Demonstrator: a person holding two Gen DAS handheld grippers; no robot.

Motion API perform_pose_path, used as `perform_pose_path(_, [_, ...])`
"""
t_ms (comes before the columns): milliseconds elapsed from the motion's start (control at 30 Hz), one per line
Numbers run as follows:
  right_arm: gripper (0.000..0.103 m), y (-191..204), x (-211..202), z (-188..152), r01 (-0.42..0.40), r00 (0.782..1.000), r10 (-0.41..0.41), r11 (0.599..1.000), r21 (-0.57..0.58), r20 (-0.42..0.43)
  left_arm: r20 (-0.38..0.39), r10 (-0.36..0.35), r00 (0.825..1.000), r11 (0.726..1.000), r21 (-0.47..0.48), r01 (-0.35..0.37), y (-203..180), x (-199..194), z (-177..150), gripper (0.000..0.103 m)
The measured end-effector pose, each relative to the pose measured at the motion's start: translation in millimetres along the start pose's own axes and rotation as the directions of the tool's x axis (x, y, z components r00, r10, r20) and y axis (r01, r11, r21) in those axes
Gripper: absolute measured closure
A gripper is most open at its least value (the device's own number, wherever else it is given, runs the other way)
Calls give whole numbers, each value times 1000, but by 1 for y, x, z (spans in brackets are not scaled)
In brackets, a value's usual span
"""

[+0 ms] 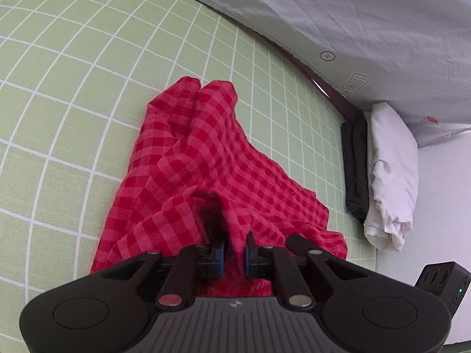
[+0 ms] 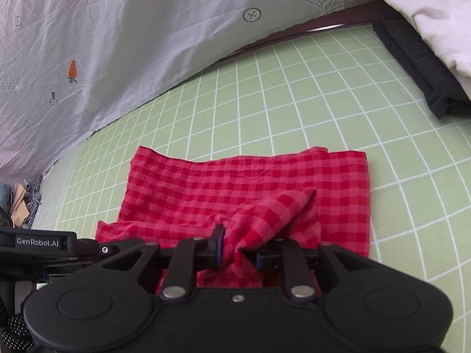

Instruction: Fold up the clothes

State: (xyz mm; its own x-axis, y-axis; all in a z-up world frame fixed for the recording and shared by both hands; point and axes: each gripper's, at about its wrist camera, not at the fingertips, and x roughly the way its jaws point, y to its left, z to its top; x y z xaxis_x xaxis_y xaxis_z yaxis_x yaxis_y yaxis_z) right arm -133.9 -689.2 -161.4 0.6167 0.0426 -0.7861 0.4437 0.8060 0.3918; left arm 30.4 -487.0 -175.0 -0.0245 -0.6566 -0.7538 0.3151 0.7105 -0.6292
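Note:
A red checked garment (image 1: 206, 158) lies on the green grid sheet (image 1: 59, 88), partly folded and bunched. My left gripper (image 1: 234, 253) is shut on a raised fold of its near edge. In the right wrist view the same garment (image 2: 250, 182) lies flat with a straight far edge, and my right gripper (image 2: 238, 250) is shut on a bunched corner of it. The left gripper's body (image 2: 44, 244) shows at the left edge of the right wrist view, close beside the right one.
A grey printed quilt (image 1: 353, 23) lies along the far side of the bed. A folded black garment (image 1: 356, 170) and a folded white garment (image 1: 391, 176) lie stacked at the right edge. Mixed clothes (image 2: 20, 200) pile up at the far left.

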Motion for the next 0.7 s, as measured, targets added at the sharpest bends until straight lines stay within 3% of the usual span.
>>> perform_pose_path(300, [71,-4,6,9,21,1000,-21,996,90,0,-43,-3,999,1000,29,4,-2,2,15,85])
perform_pose_path(433, [66,-10,-14,18,3,996,-17,989,150,90,40,-33,999,995,99,29,-20,-17,26,69])
perform_pose_path(567, [59,-14,-34,22,21,984,-51,984,176,168,125,-78,989,993,94,67,-25,-36,33,59])
perform_pose_path(700, [52,-14,-45,19,91,974,-120,984,153,194,181,-27,983,994,107,7,-23,-45,30,54])
